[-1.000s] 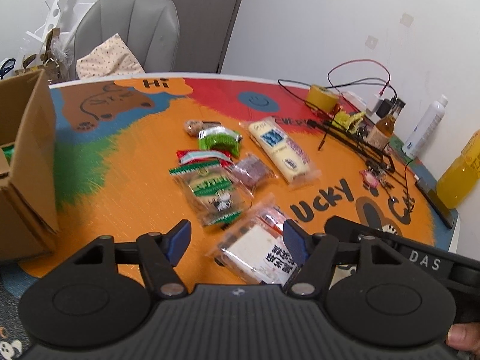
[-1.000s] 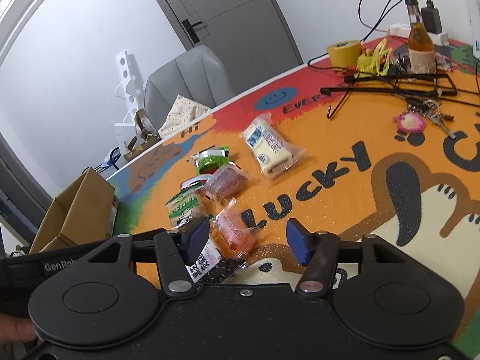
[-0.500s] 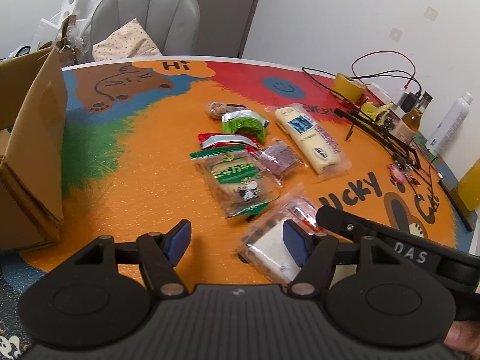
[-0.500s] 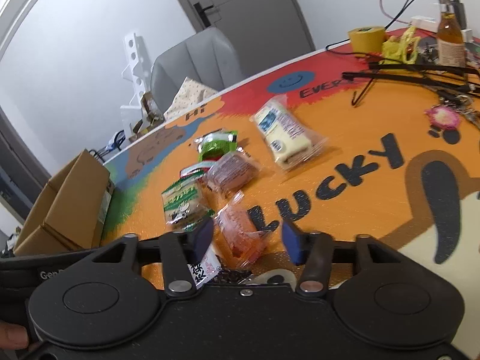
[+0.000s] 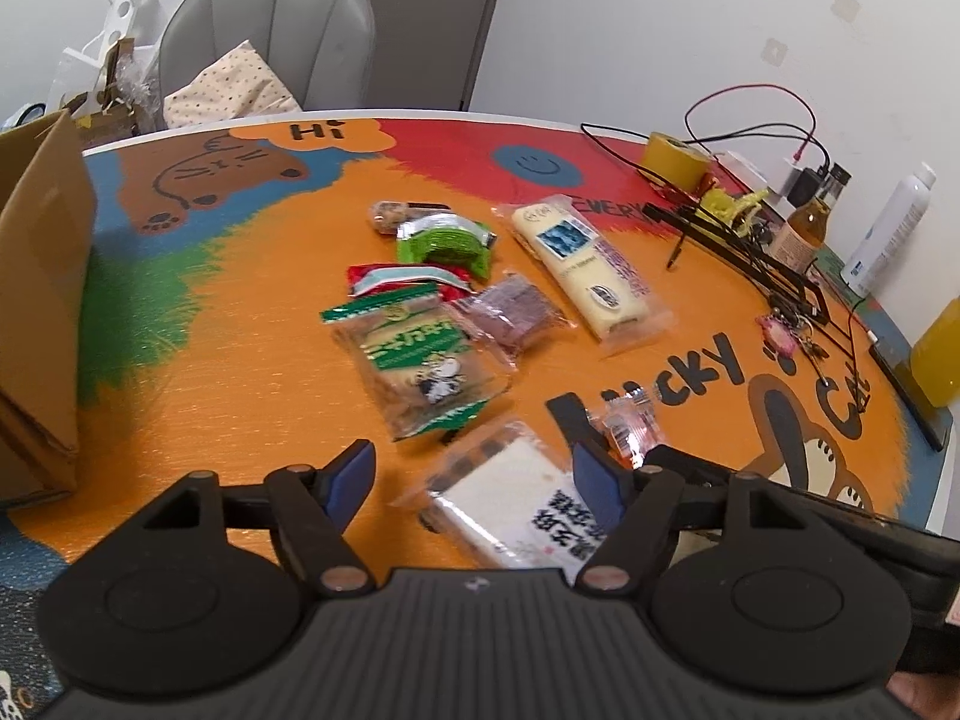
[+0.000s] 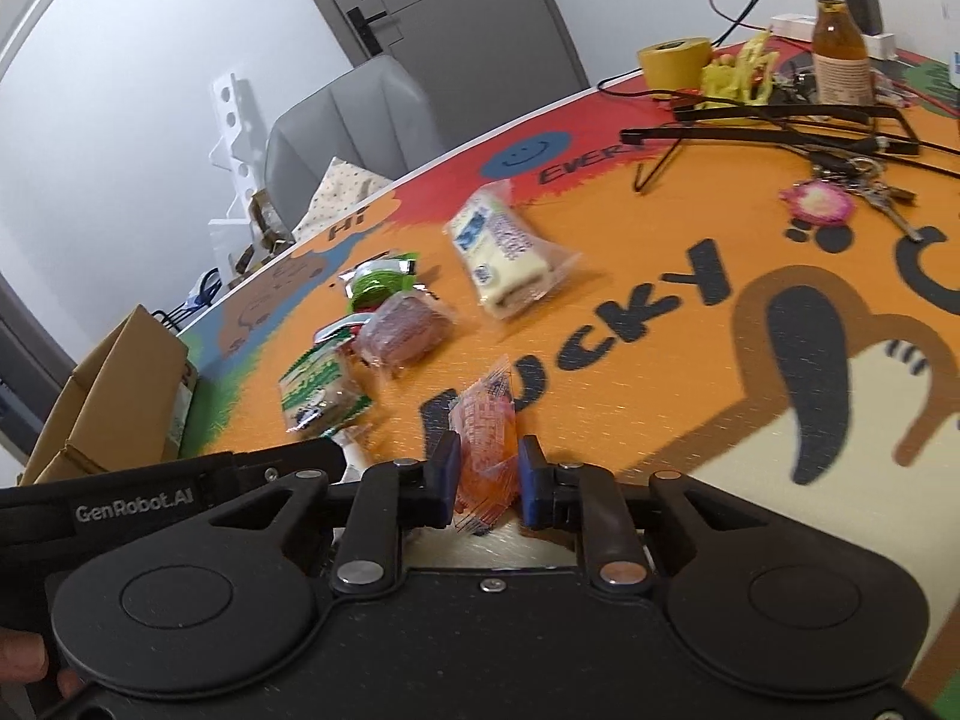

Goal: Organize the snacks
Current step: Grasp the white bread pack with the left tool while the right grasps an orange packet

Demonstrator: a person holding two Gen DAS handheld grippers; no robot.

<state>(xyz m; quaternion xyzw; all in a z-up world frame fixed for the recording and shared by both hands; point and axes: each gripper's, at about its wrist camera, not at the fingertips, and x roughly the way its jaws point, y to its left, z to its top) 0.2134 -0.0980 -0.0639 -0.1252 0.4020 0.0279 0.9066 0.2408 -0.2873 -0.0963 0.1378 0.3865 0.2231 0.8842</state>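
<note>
Several snack packets lie on the colourful table mat (image 5: 252, 324). My right gripper (image 6: 487, 474) is shut on an orange packet (image 6: 483, 420), which stands up between its blue pads low over the mat. In the left wrist view that orange packet (image 5: 627, 426) shows just right of my left gripper (image 5: 474, 474). The left jaws are opening, with a white packet with black characters (image 5: 510, 498) lying on the mat between the fingers, untouched by the pads. Farther out lie a green-and-white biscuit packet (image 5: 420, 360), a purple-brown packet (image 5: 516, 315), a long white bar (image 5: 585, 267) and a green packet (image 5: 444, 243).
An open cardboard box (image 5: 42, 276) stands at the mat's left edge. Along the right side are a yellow tape roll (image 5: 675, 159), black hangers and cables (image 5: 750, 252), keys (image 5: 780, 333), an amber bottle (image 5: 807, 231), a white spray bottle (image 5: 888, 228) and a yellow bottle (image 5: 939, 354). A grey chair (image 5: 270, 42) stands behind the table.
The right jaws have closed on the orange packet. The left gripper has shifted forward and lower over the white packet, and its jaws stand a little wider.
</note>
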